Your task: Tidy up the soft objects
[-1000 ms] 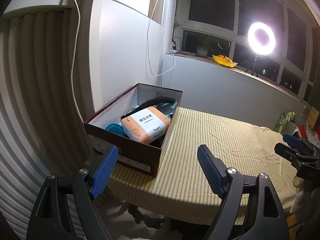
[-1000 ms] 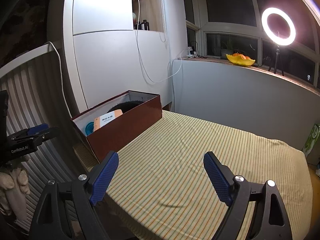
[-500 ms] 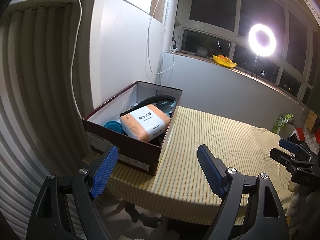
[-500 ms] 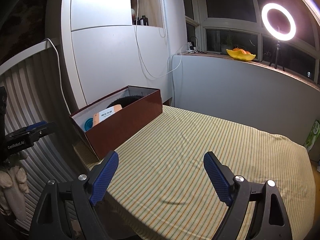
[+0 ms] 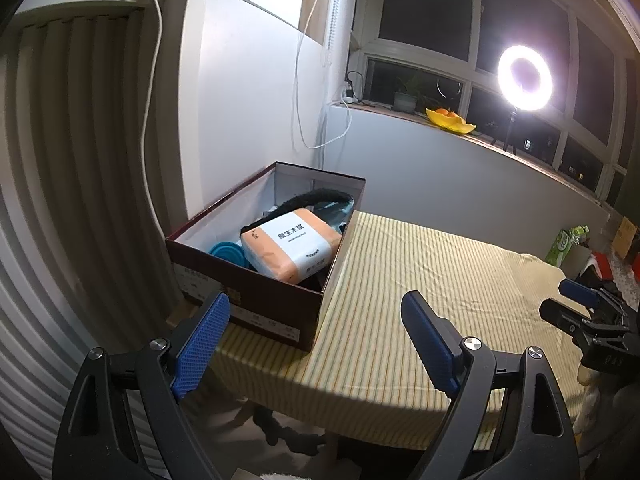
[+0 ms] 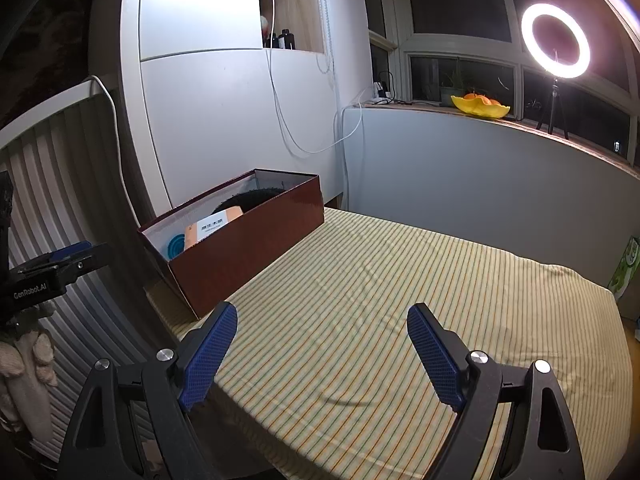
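A dark red open box (image 5: 248, 300) stands at the left end of the striped table (image 5: 420, 280). In it lie an orange tissue pack (image 5: 292, 244), a blue round thing (image 5: 226, 252) and a black fuzzy band (image 5: 316, 196). My left gripper (image 5: 316, 300) hovers before the box's near corner; its jaws are opening with nothing between them. My right gripper (image 6: 322, 309) is open and empty over the cloth, right of the box (image 6: 248, 244). The tissue pack (image 6: 208, 228) shows over the box wall. Each gripper shows at the edge of the other's view: the right gripper (image 5: 580, 304), the left gripper (image 6: 68, 256).
A ribbed white panel (image 5: 80, 200) rises left of the box, with cables hanging on the wall behind. A ring light (image 5: 524, 78) and a yellow fruit bowl (image 5: 450, 120) stand on the windowsill. A green carton (image 5: 568, 244) sits past the table's far right end.
The left gripper's jaws stand a little wider than before. Both hands have kept their place and the box's contents have not moved.
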A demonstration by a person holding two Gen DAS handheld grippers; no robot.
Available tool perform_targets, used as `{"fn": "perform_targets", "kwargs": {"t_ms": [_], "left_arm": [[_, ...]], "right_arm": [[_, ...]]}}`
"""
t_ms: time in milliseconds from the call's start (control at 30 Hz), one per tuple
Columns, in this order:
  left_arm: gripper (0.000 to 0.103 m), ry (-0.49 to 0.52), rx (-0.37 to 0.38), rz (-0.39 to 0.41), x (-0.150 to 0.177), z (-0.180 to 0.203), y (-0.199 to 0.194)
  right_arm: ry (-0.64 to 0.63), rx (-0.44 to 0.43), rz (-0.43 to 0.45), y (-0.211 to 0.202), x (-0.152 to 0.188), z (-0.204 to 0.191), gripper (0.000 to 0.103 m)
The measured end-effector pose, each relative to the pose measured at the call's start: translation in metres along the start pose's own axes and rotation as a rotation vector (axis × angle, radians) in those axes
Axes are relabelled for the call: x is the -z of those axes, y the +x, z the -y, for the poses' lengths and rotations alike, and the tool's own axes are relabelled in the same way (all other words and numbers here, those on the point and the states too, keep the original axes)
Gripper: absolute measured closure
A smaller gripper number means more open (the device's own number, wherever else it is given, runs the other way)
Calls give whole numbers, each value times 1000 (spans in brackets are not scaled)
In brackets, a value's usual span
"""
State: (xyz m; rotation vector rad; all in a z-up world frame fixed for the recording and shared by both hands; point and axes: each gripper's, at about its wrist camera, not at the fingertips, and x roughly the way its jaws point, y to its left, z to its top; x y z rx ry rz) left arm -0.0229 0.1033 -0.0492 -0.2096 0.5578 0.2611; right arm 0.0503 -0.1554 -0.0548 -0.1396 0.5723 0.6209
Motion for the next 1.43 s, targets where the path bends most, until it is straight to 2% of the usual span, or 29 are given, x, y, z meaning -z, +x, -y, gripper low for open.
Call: {"fn": "perform_targets", "kwargs": {"t_ms": [967,1433], "left_arm": [[15,-24,-21,-36,2,0,0],[15,-5,-30,-2,2,2,-5]], "right_arm": [[1,8,-7,1,6,-2,19],[8,7,-8,0,9,-3,19]]}}
